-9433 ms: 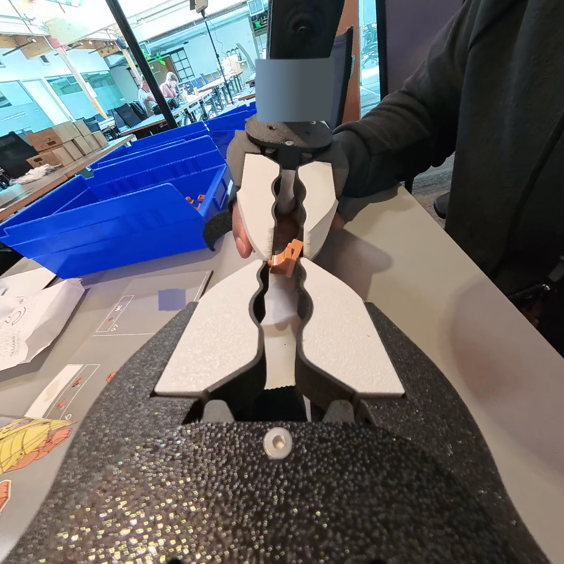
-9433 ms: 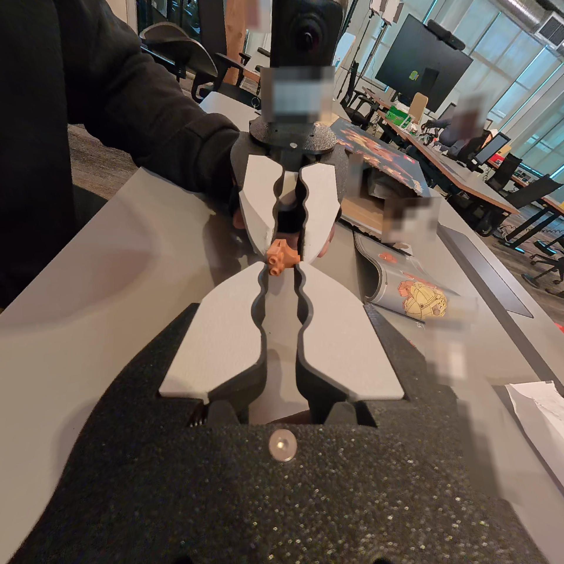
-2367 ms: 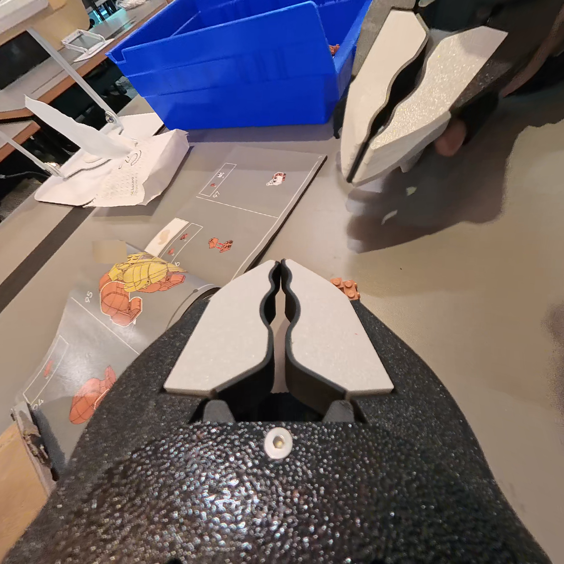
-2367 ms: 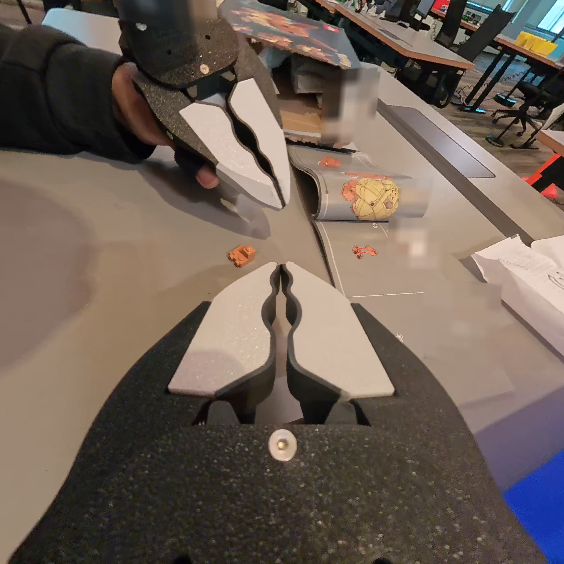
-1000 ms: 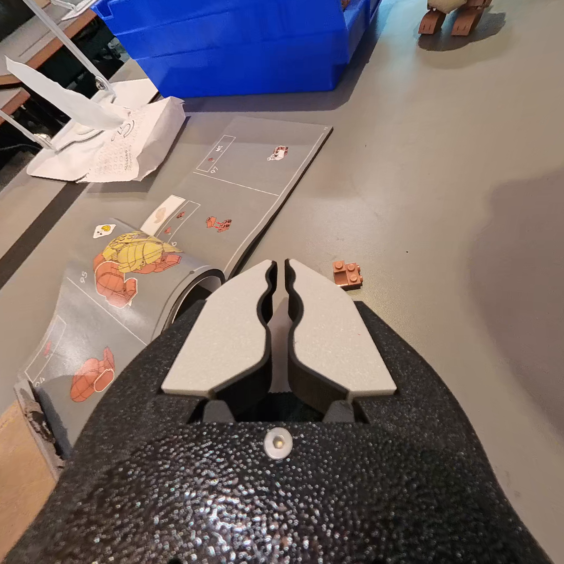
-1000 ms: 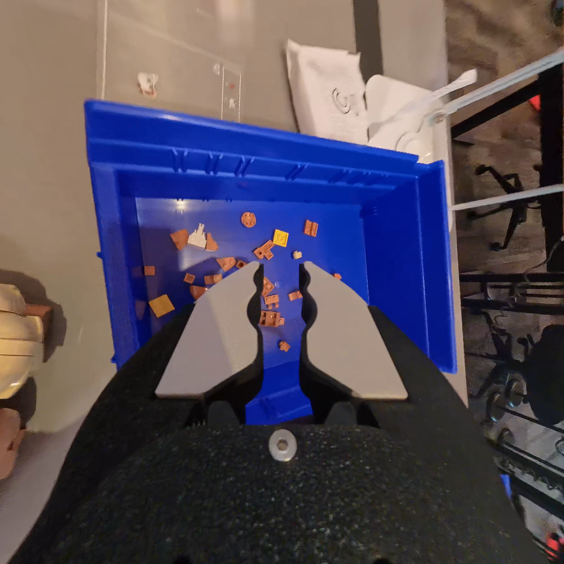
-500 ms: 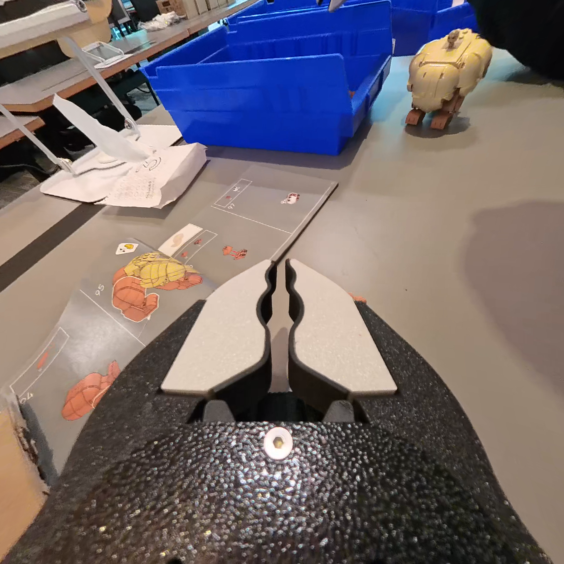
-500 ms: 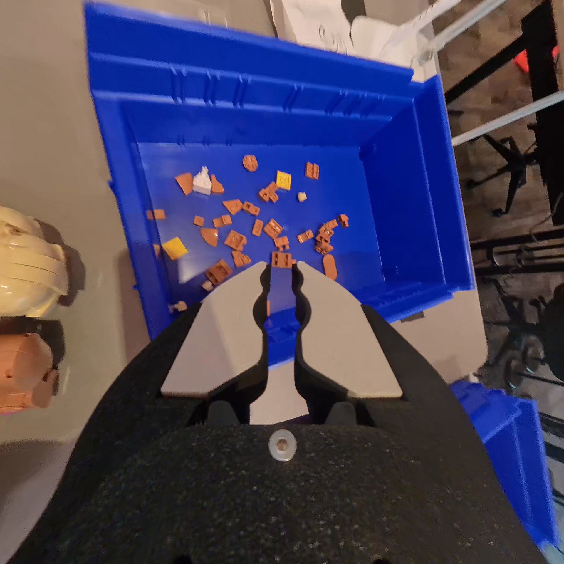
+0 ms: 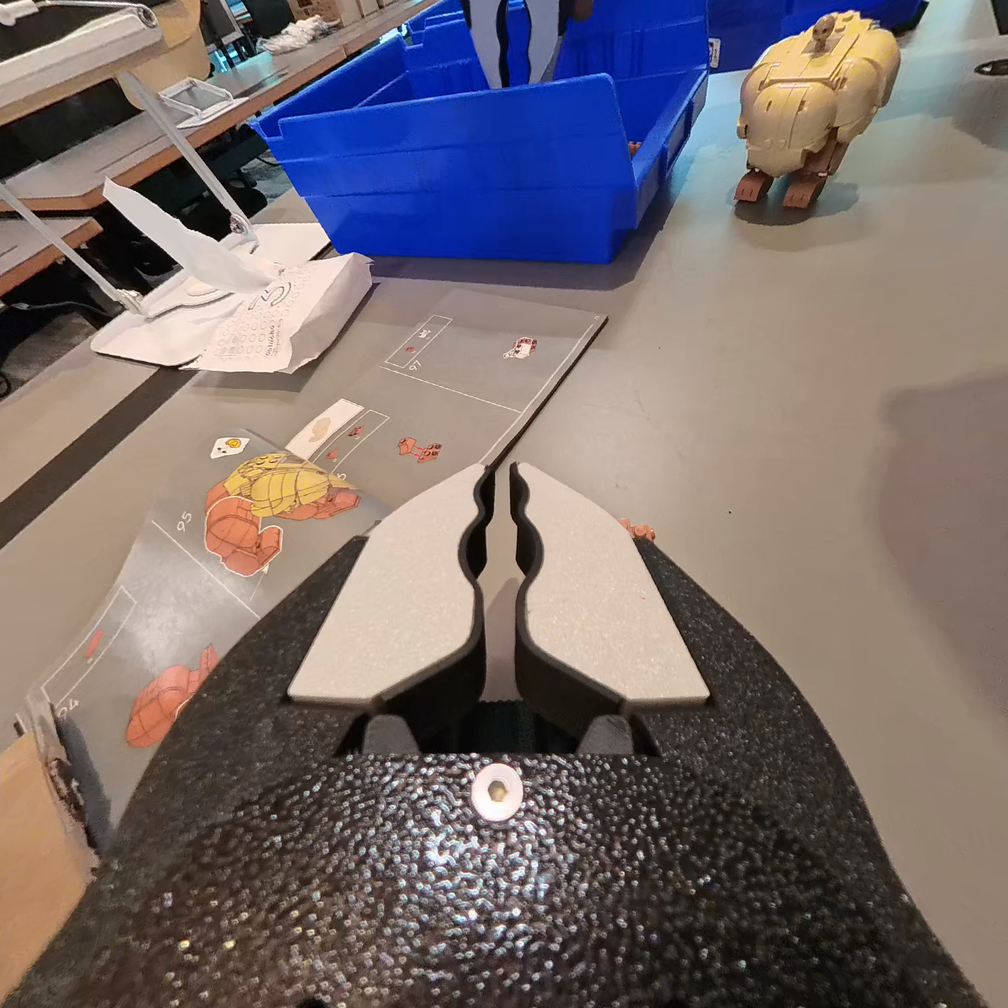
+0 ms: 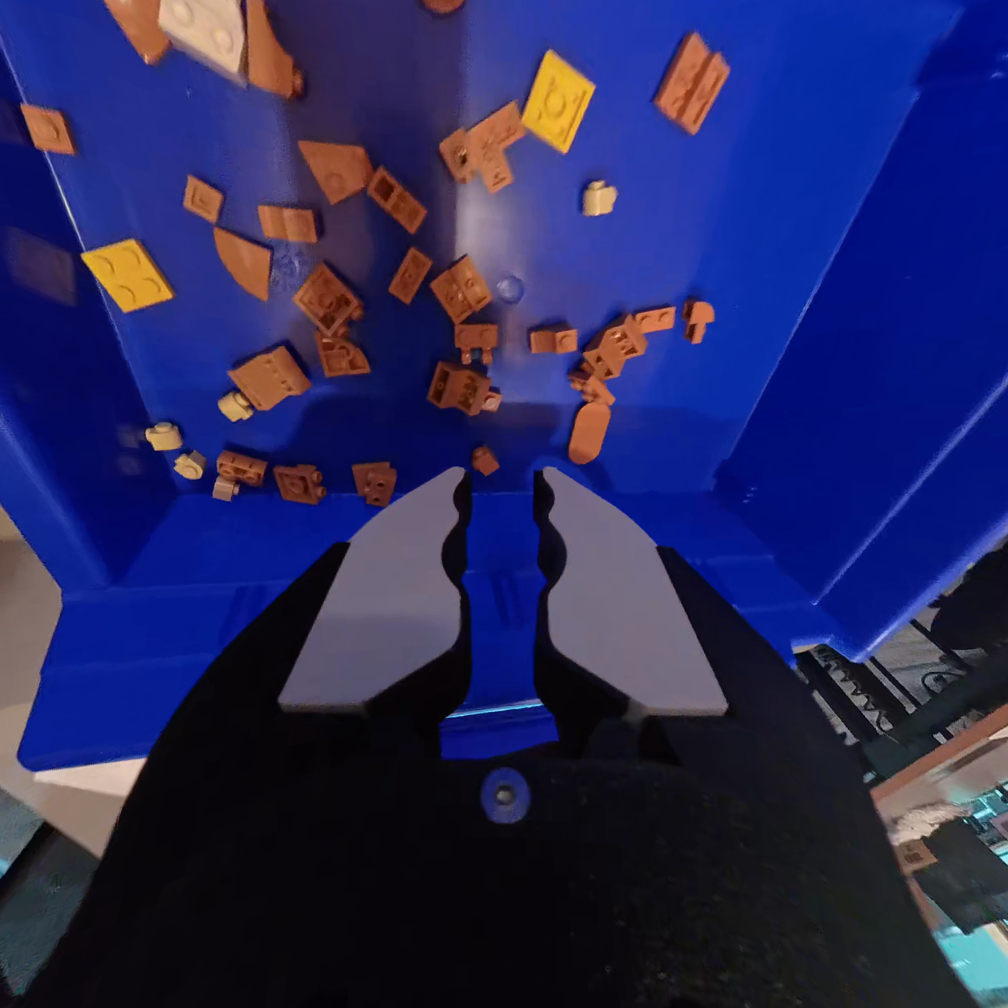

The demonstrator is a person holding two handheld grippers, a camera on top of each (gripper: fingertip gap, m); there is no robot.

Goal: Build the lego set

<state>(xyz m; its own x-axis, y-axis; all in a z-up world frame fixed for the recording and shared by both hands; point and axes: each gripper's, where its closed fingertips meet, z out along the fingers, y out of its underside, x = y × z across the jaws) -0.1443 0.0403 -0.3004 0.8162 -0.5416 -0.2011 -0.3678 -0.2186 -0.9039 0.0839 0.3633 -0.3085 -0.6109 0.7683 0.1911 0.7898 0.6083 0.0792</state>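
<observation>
My left gripper (image 9: 499,469) hovers low over the grey table (image 9: 791,491) at the edge of an open instruction booklet (image 9: 463,382). Its jaws are nearly together with only a thin slit, and nothing is between them. A small brown brick (image 9: 635,529) lies on the table beside its right finger. My right gripper (image 10: 499,477) is open and empty inside a blue bin (image 10: 873,327), just above several loose brown, yellow and tan bricks. A tiny brown brick (image 10: 484,460) lies just ahead of its tips, untouched. In the left wrist view the right gripper (image 9: 507,49) pokes down into the blue bin (image 9: 480,180).
A tan and brown brick-built creature (image 9: 807,103) stands on the table at the far right. A crumpled white paper bag (image 9: 234,322) lies left of the booklet. More blue bins stand behind. A cardboard edge (image 9: 27,818) is at the lower left. My hands' fingertips stand some 40 cm from each other. The tiny brown brick (image 10: 484,460) is closer to my right gripper, around 5 cm from its tips; the left tips are 40 cm off.
My right gripper has dropped lower into the blue bin; its jaws narrowed, then widened again, gripping nothing. My left gripper stays in place, tilted up slightly, with its jaws unchanged.
</observation>
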